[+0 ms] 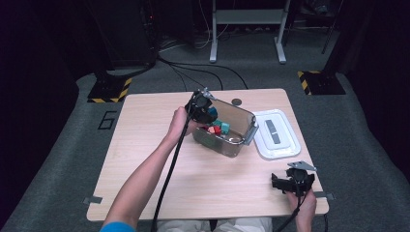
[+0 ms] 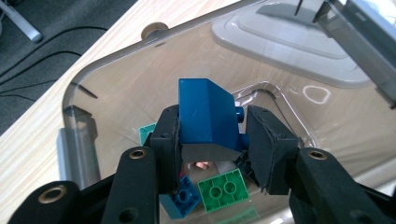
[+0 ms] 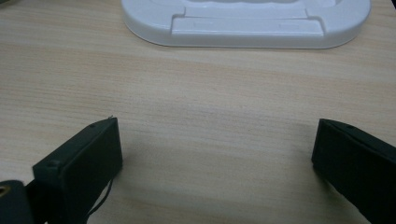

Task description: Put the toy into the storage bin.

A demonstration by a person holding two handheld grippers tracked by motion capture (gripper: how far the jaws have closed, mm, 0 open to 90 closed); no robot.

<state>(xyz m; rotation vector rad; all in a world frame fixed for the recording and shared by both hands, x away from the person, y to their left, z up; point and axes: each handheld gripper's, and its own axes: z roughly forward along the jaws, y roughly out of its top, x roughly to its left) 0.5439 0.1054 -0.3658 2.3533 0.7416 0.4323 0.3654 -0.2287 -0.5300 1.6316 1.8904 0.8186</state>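
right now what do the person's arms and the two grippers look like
Both grippers are black. The left gripper has chunky jaws with flat rectangular pads and brass-ringed screw holes. The right gripper carries a grey three-cornered plate on top. A black cable trails from the left one along the forearm. The forearms are bare, with a blue short sleeve on the left.

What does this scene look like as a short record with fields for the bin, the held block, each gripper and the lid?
bin: clear plastic bin near the middle of the wooden table, holding coloured blocks
held block: blue block clamped between the left gripper's jaws, over the bin's opening
left gripper: shut on the blue block, at the bin's left rim
right gripper: jaws wide apart, nothing between them, low over bare table near the front right corner
lid: white lid lying flat on the table, right of the bin
loose blocks: green block and others inside the bin
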